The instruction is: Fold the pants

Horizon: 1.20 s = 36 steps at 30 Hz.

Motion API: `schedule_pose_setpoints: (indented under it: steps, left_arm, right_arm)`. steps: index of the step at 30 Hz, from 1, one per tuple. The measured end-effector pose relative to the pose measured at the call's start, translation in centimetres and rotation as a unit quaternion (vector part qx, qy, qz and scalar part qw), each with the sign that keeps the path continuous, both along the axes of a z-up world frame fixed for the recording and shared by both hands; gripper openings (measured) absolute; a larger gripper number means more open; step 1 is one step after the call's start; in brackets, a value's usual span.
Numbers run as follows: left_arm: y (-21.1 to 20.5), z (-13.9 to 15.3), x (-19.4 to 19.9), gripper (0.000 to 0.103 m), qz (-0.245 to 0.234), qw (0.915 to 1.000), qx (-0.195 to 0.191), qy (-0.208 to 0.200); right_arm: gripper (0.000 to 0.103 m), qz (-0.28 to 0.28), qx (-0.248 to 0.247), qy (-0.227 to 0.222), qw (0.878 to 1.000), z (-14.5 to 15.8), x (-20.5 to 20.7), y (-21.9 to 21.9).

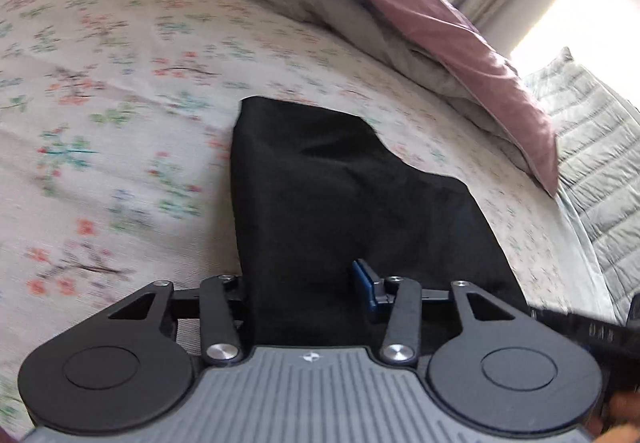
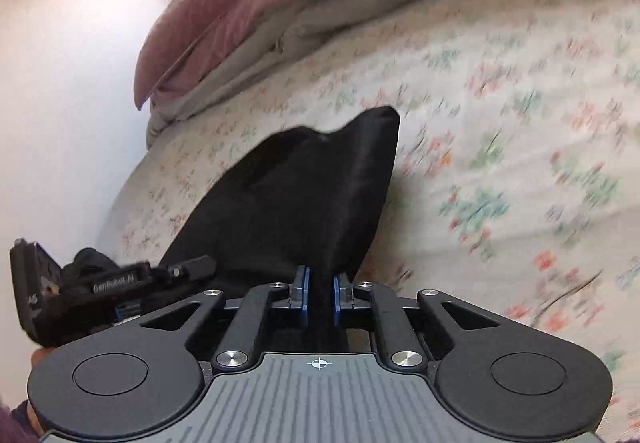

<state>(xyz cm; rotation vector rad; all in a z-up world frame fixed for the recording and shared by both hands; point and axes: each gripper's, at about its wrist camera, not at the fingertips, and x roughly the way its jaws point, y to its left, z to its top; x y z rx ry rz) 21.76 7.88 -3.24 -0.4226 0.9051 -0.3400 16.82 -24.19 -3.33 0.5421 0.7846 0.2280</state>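
Black pants [image 1: 320, 195] hang from both grippers and drape forward onto the floral bedsheet [image 1: 100, 103]. In the left wrist view my left gripper [image 1: 308, 295] has its jaws wide apart; the cloth covers the left finger and only the blue right pad [image 1: 366, 283] shows. In the right wrist view the pants [image 2: 296, 203] run up between the blue pads [image 2: 338, 297] of my right gripper [image 2: 320, 295], which is shut on the fabric. The left gripper [image 2: 120, 283] shows at the left there, also at the cloth's edge.
A pink and grey duvet [image 1: 440, 23] is bunched at the far side of the bed. A grey quilted cover [image 1: 592, 147] lies at the right. A white wall [image 2: 60, 103] borders the bed's left side. A bright window [image 1: 560, 15] is behind.
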Motion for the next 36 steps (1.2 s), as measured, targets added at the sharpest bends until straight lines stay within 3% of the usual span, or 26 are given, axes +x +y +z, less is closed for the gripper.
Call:
schedule_pose_setpoints:
  steps: [5,8,14,16,18,21,23,25,30,36]
  left_arm:
    - [-4.2,0.4,-1.2,0.067,-0.041,0.9971,0.02,-0.061]
    - [-4.8,-0.4,-0.9,0.068,-0.043,0.9974,0.024,-0.053]
    - [-4.4,-0.9,-0.5,0.072,-0.041,0.998,0.017,-0.046]
    - [-4.6,-0.8,-0.7,0.076,-0.042,0.998,0.02,-0.043]
    - [-4.7,-1.0,-0.6,0.089,-0.052,0.9981,0.017,-0.029]
    - [-4.6,-1.2,-0.3,0.095,-0.057,0.9981,0.004,-0.02]
    - [-4.8,-1.1,0.0,0.094,-0.058,0.9981,0.001,-0.018]
    - [-5.1,-1.1,0.3,0.081,-0.064,0.9978,0.004,-0.018]
    - [-4.9,-1.0,0.2,0.073,-0.066,0.9973,0.006,-0.031]
    - [-5.1,-0.9,0.8,0.072,-0.077,0.9964,0.007,-0.036]
  right_arm:
    - [0.011,-0.023,-0.009,-0.01,1.0,1.1,-0.2,-3.4]
    - [0.011,-0.038,-0.01,-0.012,0.999,1.2,-0.2,-4.8]
    - [0.013,-0.049,-0.022,0.036,0.998,-1.2,0.8,-5.6]
    - [0.016,-0.055,-0.013,0.045,0.997,-1.5,0.6,-5.9]
    - [0.018,-0.06,0.004,0.048,0.997,-1.8,0.4,-6.3]
    - [0.02,-0.076,0.047,0.062,0.994,-2.8,0.1,-7.6]
    - [0.02,-0.083,0.064,0.068,0.992,-3.4,0.1,-7.9]
    - [0.02,-0.089,0.071,0.071,0.991,-3.7,0.0,-8.0]
    - [0.02,-0.102,0.065,0.068,0.99,-3.3,-0.3,-7.6]
    - [0.018,-0.132,0.085,0.07,0.985,-3.6,-0.9,-8.0]
